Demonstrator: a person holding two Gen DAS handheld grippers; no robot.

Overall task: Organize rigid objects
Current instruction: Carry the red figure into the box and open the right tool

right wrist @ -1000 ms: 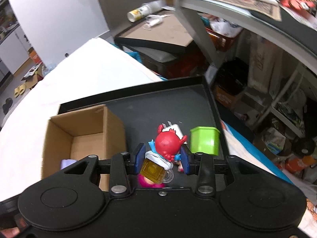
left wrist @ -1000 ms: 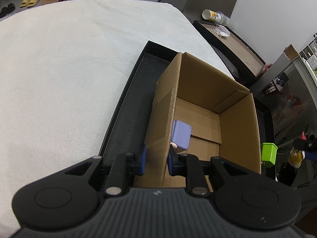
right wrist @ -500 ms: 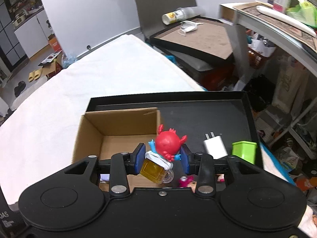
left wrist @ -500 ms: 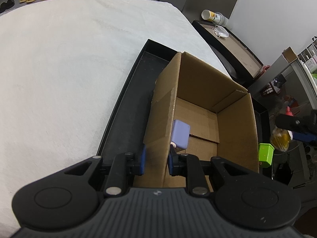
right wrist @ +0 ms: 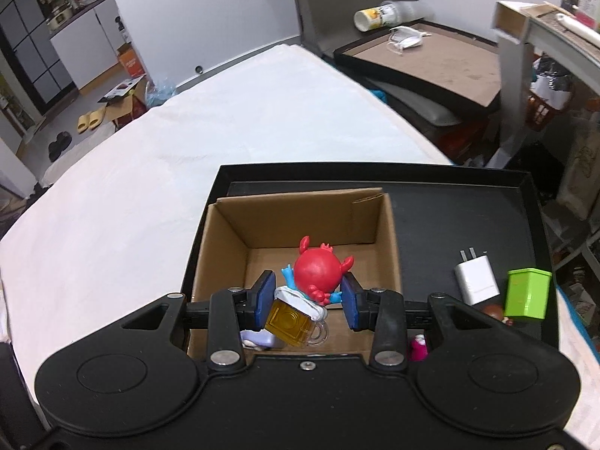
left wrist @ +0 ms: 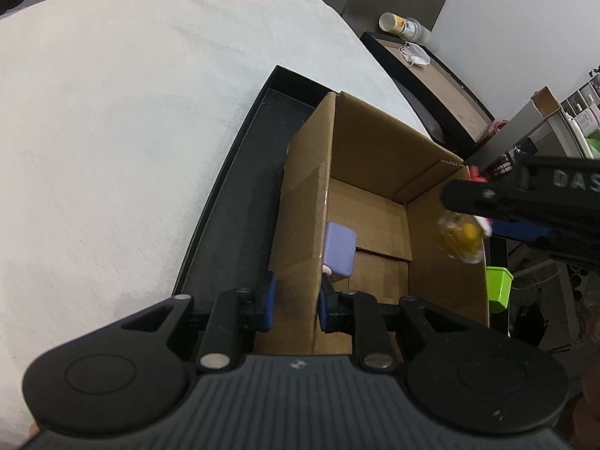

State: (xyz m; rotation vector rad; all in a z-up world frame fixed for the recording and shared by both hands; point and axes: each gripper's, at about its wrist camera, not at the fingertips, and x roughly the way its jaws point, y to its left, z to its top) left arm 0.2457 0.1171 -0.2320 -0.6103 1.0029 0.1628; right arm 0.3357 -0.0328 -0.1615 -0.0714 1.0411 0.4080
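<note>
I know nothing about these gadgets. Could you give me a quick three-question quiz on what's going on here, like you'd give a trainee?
1. True or false: the left gripper is clamped on a wall of the cardboard box.
2. What does the right gripper hold? A) the white charger B) the red crab figurine with a yellow mug C) the green block
3. Fill in: the lilac block lies inside the ____.

Key: 1 true. 2 B; the charger and green block sit on the black tray beside the box. 3 box.
</note>
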